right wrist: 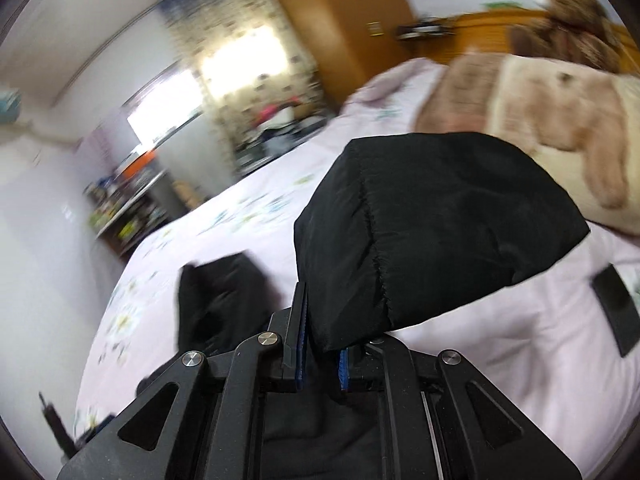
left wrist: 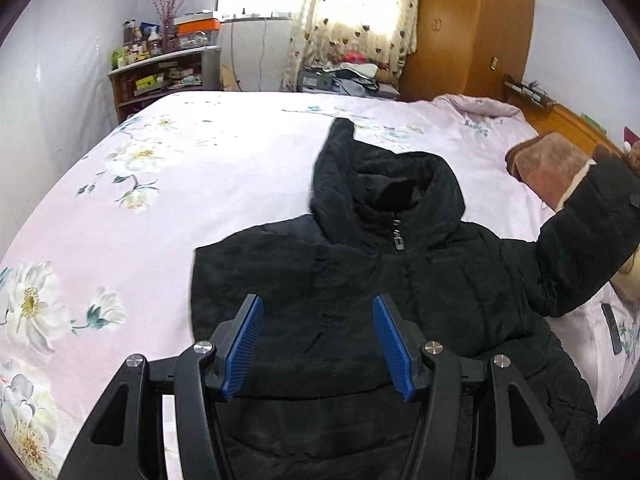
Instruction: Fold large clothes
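A black hooded puffer jacket (left wrist: 340, 276) lies front up on the pink floral bedsheet (left wrist: 168, 184), hood toward the far side. Its left side looks folded in, with a straight edge. My left gripper (left wrist: 318, 312) is open and empty, hovering over the jacket's lower front. My right gripper (right wrist: 322, 344) is shut on the jacket's right sleeve (right wrist: 432, 224), holding the cuff end lifted off the bed. That raised sleeve also shows in the left wrist view (left wrist: 588, 236) at the right. The right wrist view is blurred by motion.
A brown plush toy and pillow (left wrist: 560, 168) lie at the bed's right side near the wooden headboard (left wrist: 580, 124). A dark phone (left wrist: 612, 328) lies on the sheet at right. A cluttered shelf (left wrist: 160, 76) and a wardrobe (left wrist: 472, 24) stand beyond the bed.
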A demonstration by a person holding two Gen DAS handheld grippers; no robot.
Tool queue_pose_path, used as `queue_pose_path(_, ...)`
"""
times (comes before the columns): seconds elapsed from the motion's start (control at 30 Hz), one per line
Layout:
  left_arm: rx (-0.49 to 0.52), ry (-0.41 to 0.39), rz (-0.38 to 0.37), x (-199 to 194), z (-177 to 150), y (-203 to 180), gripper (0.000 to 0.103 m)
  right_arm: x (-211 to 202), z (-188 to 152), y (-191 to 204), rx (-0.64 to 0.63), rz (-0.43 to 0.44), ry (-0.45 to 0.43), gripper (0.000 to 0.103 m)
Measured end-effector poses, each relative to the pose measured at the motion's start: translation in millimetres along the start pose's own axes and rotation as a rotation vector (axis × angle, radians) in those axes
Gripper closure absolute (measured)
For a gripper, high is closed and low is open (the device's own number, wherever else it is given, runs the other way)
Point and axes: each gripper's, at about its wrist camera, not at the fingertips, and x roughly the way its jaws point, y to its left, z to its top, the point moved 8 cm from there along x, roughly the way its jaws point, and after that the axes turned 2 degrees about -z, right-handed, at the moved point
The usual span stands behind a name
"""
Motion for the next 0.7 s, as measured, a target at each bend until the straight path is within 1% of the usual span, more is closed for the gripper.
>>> queue_pose_path(0.03, -0.015, -0.002, 0.001, 0, -2, 7, 0.043, 6, -10, 20, -0.028, 0.02, 0.02, 0.091)
queue_pose_path(0.1, -0.048, -0.001, -0.003, 3, -6, 19, 0.043, 20, -27, 47, -0.063, 0.038, 0.063, 0.091)
queue_pose_path(0.2, -0.071, -0.003, -0.008, 6, -11, 34, 0.043, 50, -65, 87, -0.127, 0.061, 0.15, 0.091)
queue_pose_path(0.3, -0.076, 0.002, -0.007, 11, -20, 46, 0.043, 82, -104, 112, -0.193, 0.061, 0.228, 0.088)
queue_pose_path(0.4, -0.098, 0.013, -0.013, 15, -25, 58, 0.043, 108, -136, 126, -0.233, 0.058, 0.294, 0.085)
queue_pose_path(0.5, -0.131, 0.005, -0.029, 17, -21, 66, 0.043, 128, -169, 138, -0.261, 0.08, 0.358, 0.071)
queue_pose_path(0.53, -0.144, -0.003, -0.039, 17, -19, 68, 0.043, 134, -179, 144, -0.271, 0.089, 0.379, 0.063)
queue_pose_path(0.57, -0.151, -0.008, -0.048, 17, -18, 68, 0.043, 139, -188, 149, -0.284, 0.092, 0.399, 0.059)
queue_pose_path(0.7, -0.145, -0.007, -0.076, 20, -17, 65, 0.043, 144, -209, 168, -0.337, 0.108, 0.436, 0.057)
